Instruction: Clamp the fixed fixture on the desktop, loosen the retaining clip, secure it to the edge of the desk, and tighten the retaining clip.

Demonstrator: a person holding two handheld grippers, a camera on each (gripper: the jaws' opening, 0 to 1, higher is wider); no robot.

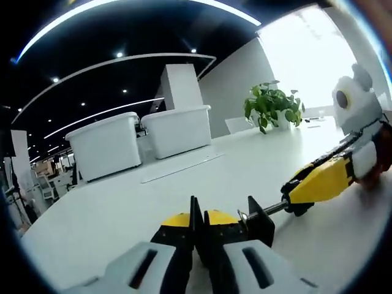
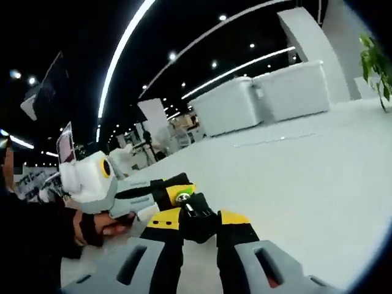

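Left gripper view: left gripper [image 1: 197, 236] closed on clamp [image 1: 260, 217], steadying body; right gripper [image 2: 199, 229] closed on handle [image 2: 184, 197], likely positioned for loosening.

Open white desktop [image 1: 122, 208] ahead, two white bins [image 1: 141, 138] and plant [image 1: 272, 105] at far edge

Bright window [image 1: 306, 55] glare, dim ceiling, fisheye warping

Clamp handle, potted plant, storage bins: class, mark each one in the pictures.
Clamp handle [image 1: 320, 182], left gripper view, middle of its yellow grip.
Potted plant [image 1: 273, 105], left gripper view, its leaves.
Storage bins [image 2: 269, 95], right gripper view, their front walls.
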